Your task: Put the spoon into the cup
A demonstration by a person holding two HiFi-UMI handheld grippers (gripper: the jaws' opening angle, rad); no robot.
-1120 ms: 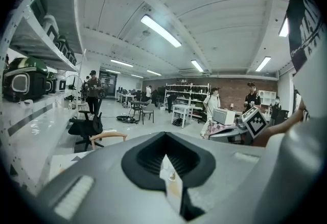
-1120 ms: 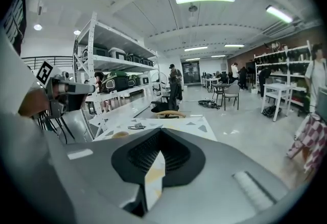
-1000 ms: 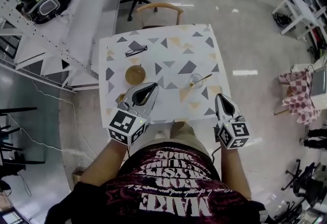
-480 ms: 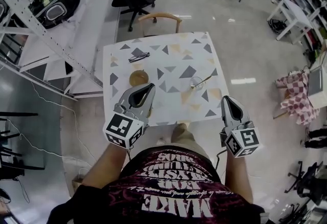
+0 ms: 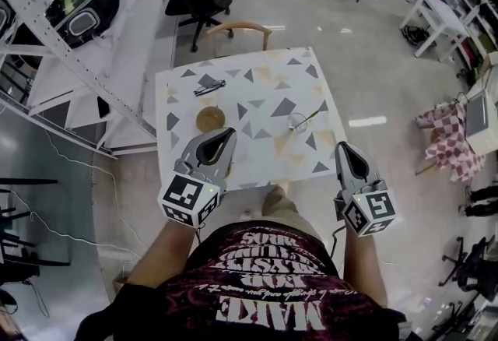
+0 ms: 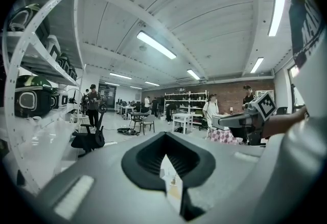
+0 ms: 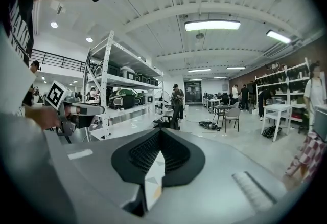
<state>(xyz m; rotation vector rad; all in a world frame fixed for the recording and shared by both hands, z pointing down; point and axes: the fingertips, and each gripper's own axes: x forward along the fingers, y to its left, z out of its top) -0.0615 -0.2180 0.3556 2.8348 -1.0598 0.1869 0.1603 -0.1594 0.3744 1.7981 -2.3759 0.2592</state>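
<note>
The slim golden spoon (image 5: 310,117) leaned inside the clear glass cup (image 5: 297,128) on the triangle-patterned white desk (image 5: 264,90). My left hand-held gripper (image 5: 226,132) and right hand-held gripper (image 5: 341,147), both closed and empty, hovered nearer me than that cup.
</note>
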